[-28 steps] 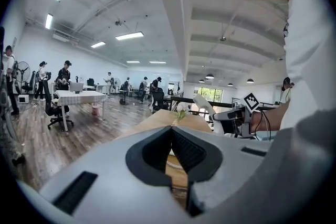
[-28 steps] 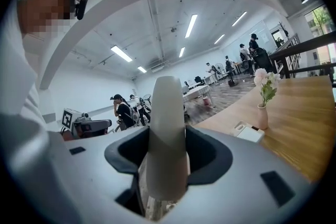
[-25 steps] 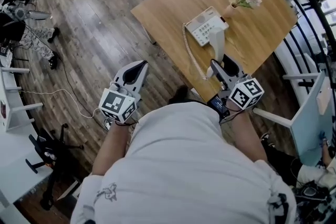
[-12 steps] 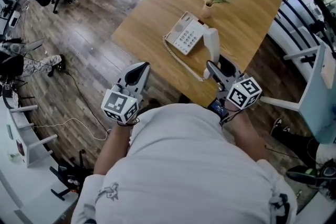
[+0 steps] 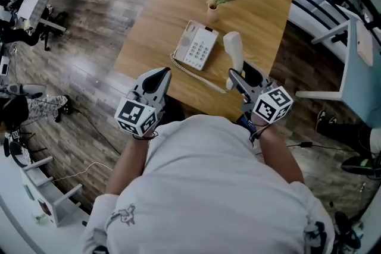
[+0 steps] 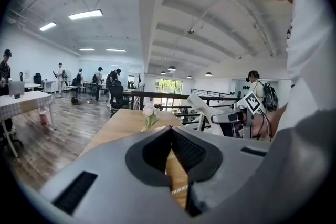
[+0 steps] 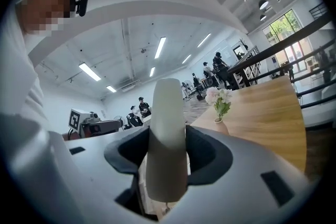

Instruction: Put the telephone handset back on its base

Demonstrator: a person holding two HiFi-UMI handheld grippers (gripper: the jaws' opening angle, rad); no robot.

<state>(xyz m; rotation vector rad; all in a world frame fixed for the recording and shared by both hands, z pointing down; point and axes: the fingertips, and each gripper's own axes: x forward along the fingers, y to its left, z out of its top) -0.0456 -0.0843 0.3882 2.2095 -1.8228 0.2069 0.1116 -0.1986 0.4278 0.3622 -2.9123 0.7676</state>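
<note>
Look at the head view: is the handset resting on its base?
No, the right gripper holds the handset off to the side of the base.

No legible text or labels anywhere

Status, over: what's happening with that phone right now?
Right gripper shut on handset, held beside base. Left gripper shut, empty. Flower vase beyond base, not in the way.

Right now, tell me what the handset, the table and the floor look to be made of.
Handset: likely plastic, off-white, smooth and matte, evenly moulded. Table: light wood or wood-look laminate, fine grain lines showing. Floor: dark planks, wood or vinyl, with a slight sheen.
</note>
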